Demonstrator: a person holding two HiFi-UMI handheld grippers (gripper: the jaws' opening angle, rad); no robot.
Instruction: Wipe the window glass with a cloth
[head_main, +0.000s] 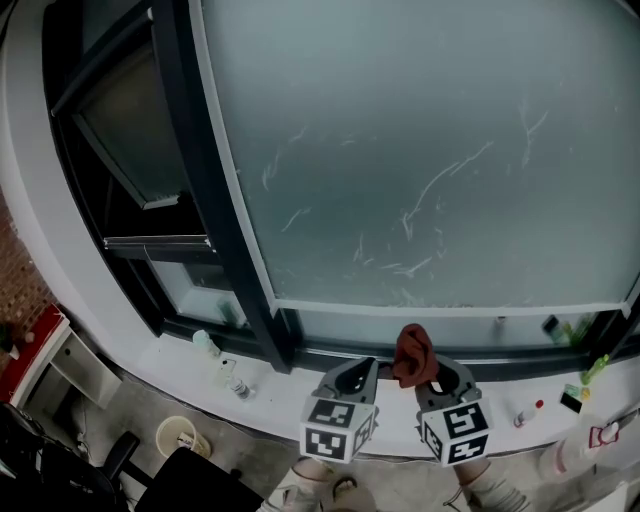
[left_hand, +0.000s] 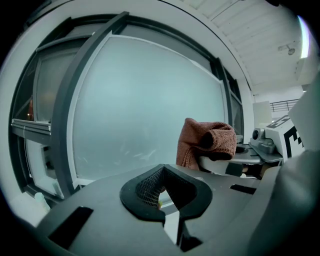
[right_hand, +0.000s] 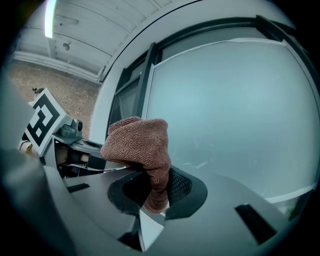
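A large frosted window glass (head_main: 420, 150) fills the head view, with pale streaks (head_main: 440, 190) across its lower middle. A reddish-brown cloth (head_main: 413, 355) is bunched up just below the pane's bottom edge, and my right gripper (head_main: 440, 380) is shut on it. In the right gripper view the cloth (right_hand: 142, 145) folds over and hangs down between the jaws of that gripper (right_hand: 155, 192), a short way from the window glass (right_hand: 240, 110). My left gripper (head_main: 352, 378) is beside it, shut and holding nothing. The left gripper view has that gripper (left_hand: 165, 192) facing the window glass (left_hand: 145, 100), the cloth (left_hand: 207, 142) to its right.
A dark mullion (head_main: 215, 200) bounds the pane on the left, beside an opened side window (head_main: 130, 130). Small bottles (head_main: 225, 370) stand on the white sill at left, and more items (head_main: 590, 370) at right. A bucket (head_main: 180, 437) and a dark chair (head_main: 190, 485) are below.
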